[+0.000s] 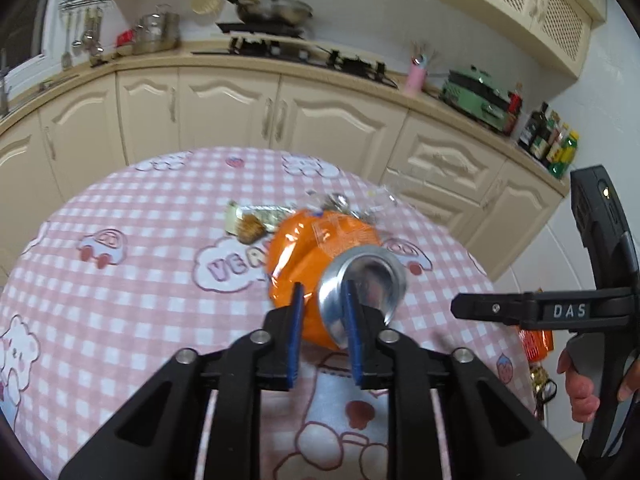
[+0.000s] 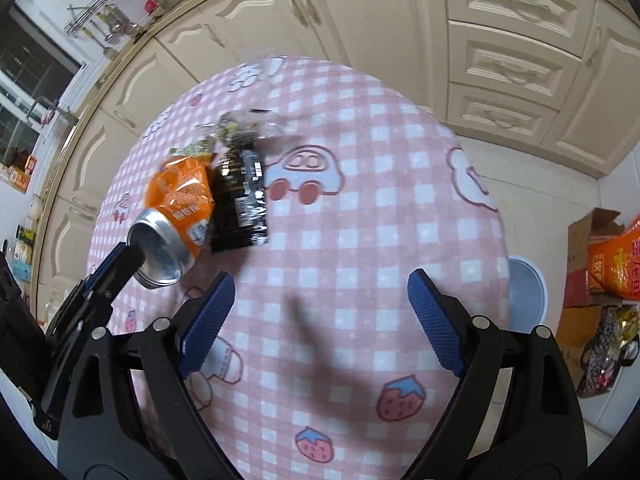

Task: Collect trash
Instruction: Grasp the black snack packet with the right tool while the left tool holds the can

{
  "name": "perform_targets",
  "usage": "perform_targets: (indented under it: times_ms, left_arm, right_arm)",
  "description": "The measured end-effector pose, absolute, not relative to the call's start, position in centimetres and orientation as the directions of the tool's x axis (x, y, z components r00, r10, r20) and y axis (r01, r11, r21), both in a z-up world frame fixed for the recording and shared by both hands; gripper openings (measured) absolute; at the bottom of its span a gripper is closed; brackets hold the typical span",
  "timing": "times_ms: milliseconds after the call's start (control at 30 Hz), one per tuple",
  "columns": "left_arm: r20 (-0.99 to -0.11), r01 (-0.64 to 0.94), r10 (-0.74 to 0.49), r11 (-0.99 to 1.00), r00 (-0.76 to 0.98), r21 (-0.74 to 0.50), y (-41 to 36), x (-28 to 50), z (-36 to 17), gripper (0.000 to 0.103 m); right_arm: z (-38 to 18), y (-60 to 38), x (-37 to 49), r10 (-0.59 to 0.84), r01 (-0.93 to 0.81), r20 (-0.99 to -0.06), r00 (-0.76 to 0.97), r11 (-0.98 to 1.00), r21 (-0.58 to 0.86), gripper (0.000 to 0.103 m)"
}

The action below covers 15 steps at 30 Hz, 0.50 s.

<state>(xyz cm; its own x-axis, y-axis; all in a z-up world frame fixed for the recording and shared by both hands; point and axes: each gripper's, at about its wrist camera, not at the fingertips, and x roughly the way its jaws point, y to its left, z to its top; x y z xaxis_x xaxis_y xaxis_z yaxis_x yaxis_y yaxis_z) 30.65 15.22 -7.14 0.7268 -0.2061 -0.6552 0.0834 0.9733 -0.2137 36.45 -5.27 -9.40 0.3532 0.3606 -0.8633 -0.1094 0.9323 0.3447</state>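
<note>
Cream kitchen cabinets curve behind a bench (image 2: 360,240) draped in pink checked cloth. Nearest me, my left gripper (image 1: 322,308) is nearly closed, pinching the rim of a crushed orange can (image 1: 316,256), one pad outside the wall and one inside the open silver end. My right gripper (image 2: 320,312) hangs spread wide and holds nothing. At about eleven o'clock from it, a black wrapper (image 2: 240,204) lies just beside the can, with crumpled clear plastic (image 2: 248,128) past that. I judge the thin rim grip weak: the dented can could pivot or slip free if I swing quickly. At three o'clock beyond the bench edge sits a white bin (image 2: 526,292).
</note>
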Motion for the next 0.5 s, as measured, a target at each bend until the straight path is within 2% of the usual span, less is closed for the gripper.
perform_targets:
  times_ms: [200,233,500]
  left_arm:
    - [-0.626,0.023,-0.18,0.968,0.758,-0.251,17.7,29.5,-6.4,0.01]
    - [-0.624,0.019,-0.178,0.967,0.761,-0.253,18.0,29.4,-6.3,0.0]
    - [-0.585,0.01,-0.164,0.967,0.794,-0.256,19.7,27.3,-5.6,0.0]
  right_arm:
    - [-9.2,-3.7,36.9,0.367,-0.129,-0.861,0.353,0.93,0.344,0.087]
    - [-9.2,-3.5,37.0,0.37,-0.129,-0.86,0.35,0.929,0.347,0.087]
    - [-9.0,-2.9,37.4,0.368,-0.123,-0.861,0.351,0.93,0.348,0.087]
